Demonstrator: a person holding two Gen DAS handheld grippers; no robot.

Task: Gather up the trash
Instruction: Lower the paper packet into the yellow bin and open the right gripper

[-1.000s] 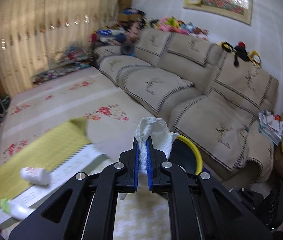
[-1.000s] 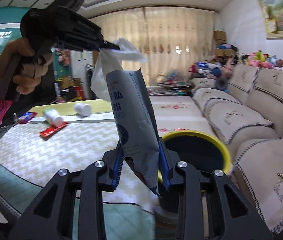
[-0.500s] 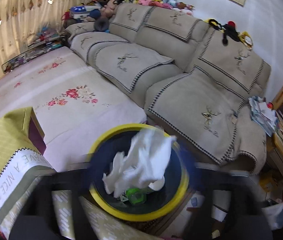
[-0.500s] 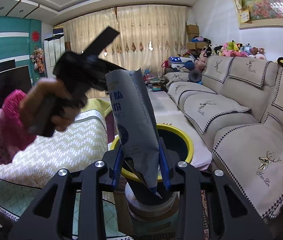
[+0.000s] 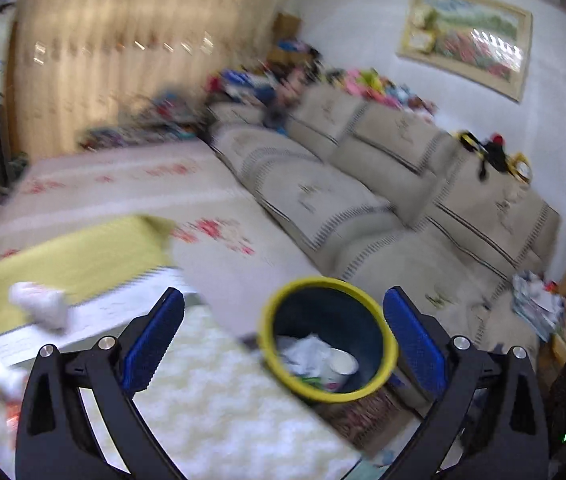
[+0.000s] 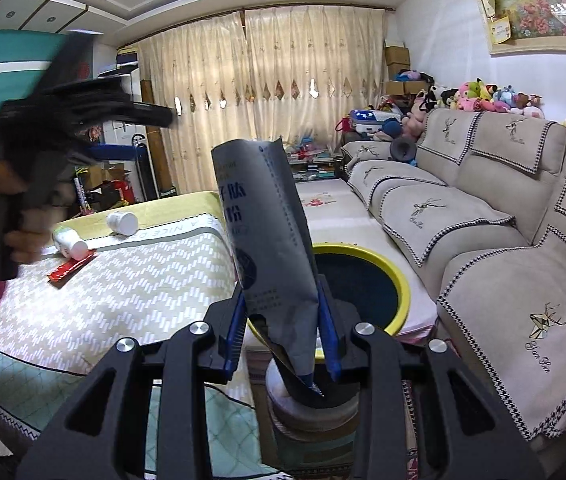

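Two grippers in view, one empty and one loaded; entries run left to right across the room.

Far left, right wrist view: left gripper held up in a hand above the covered table, blurred; in its own view, left gripper has jaws opening, near their widest, nothing between the blue pads.

On the table: two white bottles lying on their sides with a red wrapper just beside them; this trash is uncollected; it lies left of both grippers, nearer the left hand.

Centre: right gripper clamped narrowly on a grey paper pouch; pouch stands upright, long axis near vertical, lower corner hanging below the pads.

Right of centre: yellow-rimmed bin directly beyond and below the pouch, off the table edge, beside the sofa; left wrist view shows the bin already holding crumpled white tissue and a cup.

Judgement: key relation is pouch to bin mouth; the right hand is the nearer; the pouch needs carrying forward over the rim before letting go, else its bottom corner may catch the near rim; the empty left gripper is free to go back for the bottles.
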